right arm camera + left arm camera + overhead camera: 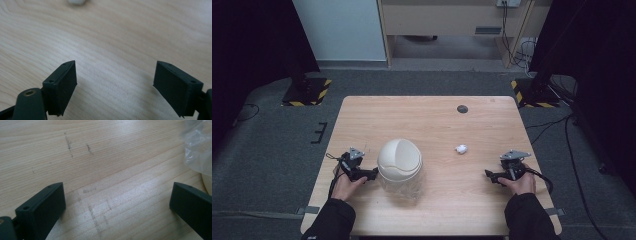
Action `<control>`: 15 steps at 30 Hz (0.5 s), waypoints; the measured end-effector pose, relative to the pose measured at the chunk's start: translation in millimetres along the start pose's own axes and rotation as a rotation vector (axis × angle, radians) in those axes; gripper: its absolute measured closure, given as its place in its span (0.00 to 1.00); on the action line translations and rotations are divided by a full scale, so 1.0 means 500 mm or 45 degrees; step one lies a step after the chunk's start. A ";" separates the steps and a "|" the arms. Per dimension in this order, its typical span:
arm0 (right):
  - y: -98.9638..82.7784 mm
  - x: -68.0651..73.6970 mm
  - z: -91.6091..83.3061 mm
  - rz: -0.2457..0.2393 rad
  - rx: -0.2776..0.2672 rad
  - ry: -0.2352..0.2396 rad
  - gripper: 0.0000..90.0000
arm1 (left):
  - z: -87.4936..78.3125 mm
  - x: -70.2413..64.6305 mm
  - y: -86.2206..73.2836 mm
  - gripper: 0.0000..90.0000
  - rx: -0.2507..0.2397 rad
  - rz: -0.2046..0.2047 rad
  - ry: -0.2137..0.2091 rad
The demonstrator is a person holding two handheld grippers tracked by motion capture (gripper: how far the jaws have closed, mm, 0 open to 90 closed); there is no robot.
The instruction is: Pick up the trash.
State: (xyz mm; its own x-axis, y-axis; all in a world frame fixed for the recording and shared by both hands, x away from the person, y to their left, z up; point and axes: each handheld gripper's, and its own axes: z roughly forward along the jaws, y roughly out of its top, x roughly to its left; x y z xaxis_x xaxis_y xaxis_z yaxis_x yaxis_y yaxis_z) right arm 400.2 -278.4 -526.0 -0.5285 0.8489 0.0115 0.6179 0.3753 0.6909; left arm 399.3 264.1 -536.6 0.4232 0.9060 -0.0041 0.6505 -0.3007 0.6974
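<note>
A white domed bin [399, 161] with a swing lid and a clear plastic liner stands near the table's front left. Its liner edge [197, 147] shows at the right of the left gripper view. A small crumpled white wad [461, 148] lies on the wood right of centre, and its lower edge [77, 2] peeks in at the top of the right gripper view. My left gripper [373, 173] rests just left of the bin, open, with bare wood between its jaws. My right gripper [490, 175] rests near the front right, open and empty, short of the wad.
The wooden table [432, 120] has a dark round grommet [462, 108] near its far edge. Faint scuff marks [68, 143] streak the wood ahead of the left gripper. Grey carpet surrounds the table, with cables on the floor at the right.
</note>
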 end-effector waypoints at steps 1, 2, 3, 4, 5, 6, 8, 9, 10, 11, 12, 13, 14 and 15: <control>0.003 0.000 -0.005 0.003 -0.023 0.002 0.21 | 0.000 0.000 0.000 0.00 -0.001 0.002 -0.003; 0.006 0.001 -0.009 0.004 -0.052 0.005 0.21 | 0.000 0.000 0.000 0.00 -0.001 0.002 -0.003; 0.010 0.001 -0.013 0.003 -0.079 0.006 0.21 | -0.001 0.002 -0.001 0.00 -0.001 0.009 -0.010; 0.013 0.002 -0.017 0.002 -0.107 0.015 0.21 | -0.001 0.002 -0.001 0.00 -0.002 0.012 -0.014; 0.016 0.003 -0.020 0.003 -0.119 0.018 0.21 | -0.001 0.003 -0.001 0.00 -0.001 0.016 -0.019; 0.019 0.003 -0.024 -0.007 -0.138 0.023 0.20 | -0.002 0.004 -0.002 0.00 -0.001 0.021 -0.022; 0.024 0.005 -0.030 -0.011 -0.168 0.035 0.20 | -0.002 0.004 -0.002 0.00 -0.002 0.023 -0.024; 0.024 0.005 -0.030 -0.011 -0.168 0.035 0.20 | -0.002 0.005 -0.002 0.00 -0.002 0.026 -0.027; 0.030 0.009 -0.036 -0.012 -0.193 0.059 0.20 | -0.002 0.005 -0.002 0.00 -0.002 0.030 -0.030; 0.030 0.009 -0.036 -0.012 -0.193 0.059 0.20 | -0.002 0.005 -0.002 0.00 -0.002 0.030 -0.030; 0.035 0.010 -0.041 -0.013 -0.216 0.070 0.20 | -0.002 0.005 -0.002 0.00 -0.002 0.030 -0.029; 0.038 0.011 -0.046 -0.013 -0.232 0.077 0.20 | -0.002 0.005 -0.002 0.00 -0.001 0.031 -0.029; 0.040 0.011 -0.048 -0.016 -0.244 0.079 0.20 | -0.002 0.005 -0.002 0.00 -0.001 0.031 -0.029; 0.043 0.012 -0.052 -0.014 -0.252 0.086 0.20 | -0.002 0.005 -0.002 0.00 -0.001 0.032 -0.029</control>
State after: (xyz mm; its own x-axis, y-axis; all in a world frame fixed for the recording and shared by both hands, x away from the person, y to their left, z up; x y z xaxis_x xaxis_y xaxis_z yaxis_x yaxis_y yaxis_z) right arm 395.2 -274.9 -492.3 -0.5765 0.8158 0.0470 0.4890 0.2983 0.8197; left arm 399.0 266.9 -536.8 0.4533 0.8914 -0.0029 0.6391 -0.3227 0.6981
